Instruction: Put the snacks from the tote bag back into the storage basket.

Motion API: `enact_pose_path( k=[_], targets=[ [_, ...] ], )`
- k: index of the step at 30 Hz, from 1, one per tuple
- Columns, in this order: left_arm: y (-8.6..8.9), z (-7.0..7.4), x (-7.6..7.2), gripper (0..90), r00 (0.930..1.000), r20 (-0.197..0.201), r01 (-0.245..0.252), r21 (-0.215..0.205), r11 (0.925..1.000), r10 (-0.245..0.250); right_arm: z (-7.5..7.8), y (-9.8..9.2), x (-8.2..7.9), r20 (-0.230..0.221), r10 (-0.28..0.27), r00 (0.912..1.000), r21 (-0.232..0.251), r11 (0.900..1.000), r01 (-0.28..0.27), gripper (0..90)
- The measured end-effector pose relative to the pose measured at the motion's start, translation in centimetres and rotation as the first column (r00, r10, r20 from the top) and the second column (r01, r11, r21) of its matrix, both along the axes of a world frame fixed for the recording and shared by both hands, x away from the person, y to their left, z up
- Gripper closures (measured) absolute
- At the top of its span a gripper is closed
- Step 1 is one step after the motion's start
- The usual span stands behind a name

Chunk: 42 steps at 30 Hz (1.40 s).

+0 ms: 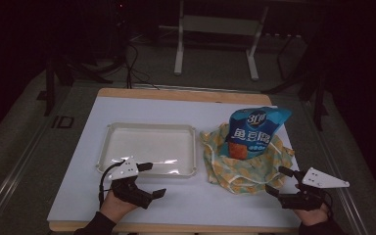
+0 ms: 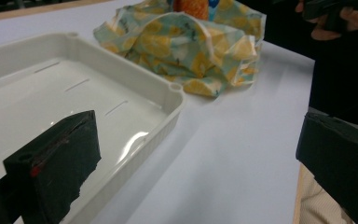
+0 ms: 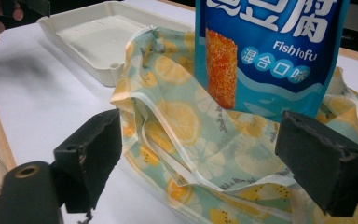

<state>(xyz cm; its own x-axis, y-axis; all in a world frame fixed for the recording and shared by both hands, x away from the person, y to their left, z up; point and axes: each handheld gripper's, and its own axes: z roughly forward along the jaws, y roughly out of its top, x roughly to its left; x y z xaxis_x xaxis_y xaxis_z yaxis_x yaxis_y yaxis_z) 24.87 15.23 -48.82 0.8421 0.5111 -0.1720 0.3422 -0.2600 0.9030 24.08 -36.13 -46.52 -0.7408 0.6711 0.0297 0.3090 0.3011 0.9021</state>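
Note:
A blue snack bag (image 1: 253,133) (image 3: 270,51) stands upright inside a crumpled yellow-and-teal lemon-print bag (image 1: 247,164) (image 3: 200,144) (image 2: 191,46) on the right of the white table. An empty cream tray (image 1: 147,147) (image 2: 135,112) (image 3: 98,37) lies left of it. My left gripper (image 1: 152,180) (image 2: 196,154) is open at the tray's near right corner, holding nothing. Just near the print bag's right corner, my right gripper (image 1: 280,181) (image 3: 214,154) is open, its jaws spread on either side of the bag's near edge without pinching it.
The white table (image 1: 78,166) has a wooden edge at front and back. Beyond it on the dark floor stand a grey frame stand (image 1: 215,34) and cables (image 1: 132,63). Bare tabletop lies between the two grippers.

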Motion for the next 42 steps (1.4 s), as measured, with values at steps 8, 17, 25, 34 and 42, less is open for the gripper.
enact_pose_path(
  k=[8,17,25,34,42],
  targets=[
    [-1.1,0.9,0.9,0.2,0.9998,-0.008,0.02,-0.02,0.9996,-0.02,0.1,0.1,0.1,-0.008,0.003,1.0,0.001,1.0,-0.003,15.4],
    [-3.1,1.9,2.1,0.2,0.9996,0.011,0.028,-0.037,0.9989,-0.028,0.6,-0.1,0.6,0.01,-0.007,0.9999,-0.009,1.0,0.007,17.2],
    [-4.9,2.0,3.0,0.2,0.9977,0.01,0.067,-0.028,0.9973,-0.067,1.2,-0.5,1.2,0.031,-0.01,0.9995,-0.008,1.0,0.011,19.7],
    [-6.1,2.9,4.2,0.2,0.9962,0.034,0.082,-0.044,0.9957,-0.081,2.2,-0.6,2.0,0.037,-0.003,0.9993,0.005,1.0,0.003,19.7],
    [-7.8,3.4,5.6,0.2,0.9938,0.028,0.109,-0.035,0.9934,-0.108,2.9,-0.7,2.7,0.048,-0.002,0.9988,0.006,1.0,0.002,19.7]
  ],
)
